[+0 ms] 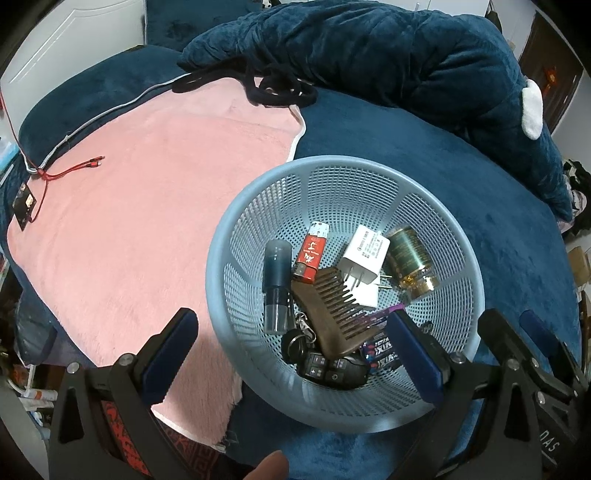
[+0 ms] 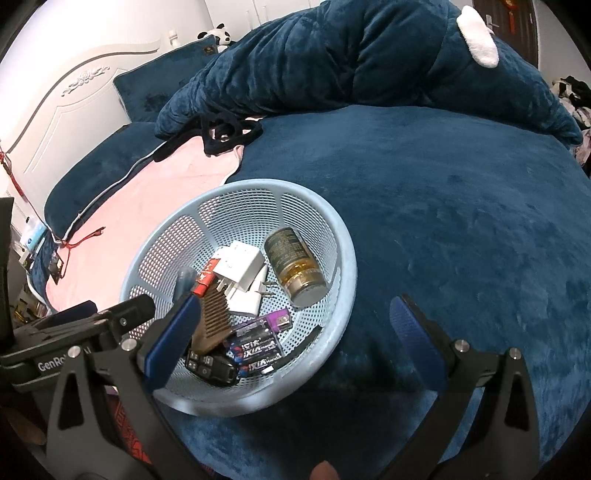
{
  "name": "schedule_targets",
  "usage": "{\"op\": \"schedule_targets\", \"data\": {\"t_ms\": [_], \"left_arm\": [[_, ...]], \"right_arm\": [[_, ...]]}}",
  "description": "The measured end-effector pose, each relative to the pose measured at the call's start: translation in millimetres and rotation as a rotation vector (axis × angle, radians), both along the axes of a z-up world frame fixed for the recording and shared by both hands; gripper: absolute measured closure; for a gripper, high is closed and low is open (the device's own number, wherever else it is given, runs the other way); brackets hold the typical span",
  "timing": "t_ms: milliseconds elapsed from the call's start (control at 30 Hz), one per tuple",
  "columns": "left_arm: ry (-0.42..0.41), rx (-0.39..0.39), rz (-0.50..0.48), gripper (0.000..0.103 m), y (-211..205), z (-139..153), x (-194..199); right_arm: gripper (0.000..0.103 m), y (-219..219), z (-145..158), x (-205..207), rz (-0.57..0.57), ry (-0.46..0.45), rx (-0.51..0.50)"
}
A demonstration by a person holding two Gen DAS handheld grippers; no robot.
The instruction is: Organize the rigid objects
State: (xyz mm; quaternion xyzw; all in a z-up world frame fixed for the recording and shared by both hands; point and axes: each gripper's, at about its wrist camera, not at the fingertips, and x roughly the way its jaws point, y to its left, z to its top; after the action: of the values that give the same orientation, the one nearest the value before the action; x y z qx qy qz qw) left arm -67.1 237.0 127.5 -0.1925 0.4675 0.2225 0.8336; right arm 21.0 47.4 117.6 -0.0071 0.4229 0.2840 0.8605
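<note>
We note both tongs wide and empty, left gripper and right gripper over the blue basket holding comb, chargers, batteries.

Home bedroom, bed in navy plush cover, carved white headboard, pink blanket, panda toy

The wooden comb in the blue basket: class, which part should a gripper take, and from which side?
Take the wooden comb by its solid spine, coming from above. It lies tilted on top of the pile in the basket, spine exposed, and the basket walls probably block any sideways approach. The teeth look too thin to pinch.
</note>
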Motion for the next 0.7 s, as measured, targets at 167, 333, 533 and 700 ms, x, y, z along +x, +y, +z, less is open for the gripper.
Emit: {"op": "schedule_targets", "data": {"t_ms": [167,333,533,700], "left_arm": [[0.019,0.010,-0.002,0.001,-4.4,-2.1,-0.9],[0.026,0.008,-0.007,0.001,-7.1,-3.2,-1.4],[0.039,0.003,-0.006,0.001,-8.1,-5.6,-3.1],[0.055,0.004,-0.007,0.001,-9.2,-7.8,-2.8]], "right_arm": [[0.000,-5.3,-0.1,0.8,-0.009,0.009,-0.003],[0.000,-8.0,-1.9,1.2,-0.016,0.020,-0.019],[0.000,-9.8,-3.2,-1.0,-0.020,0.028,-0.029],[0.000,-9.6,-7.9,-0.4,-0.030,0.046,-0.060]]}}
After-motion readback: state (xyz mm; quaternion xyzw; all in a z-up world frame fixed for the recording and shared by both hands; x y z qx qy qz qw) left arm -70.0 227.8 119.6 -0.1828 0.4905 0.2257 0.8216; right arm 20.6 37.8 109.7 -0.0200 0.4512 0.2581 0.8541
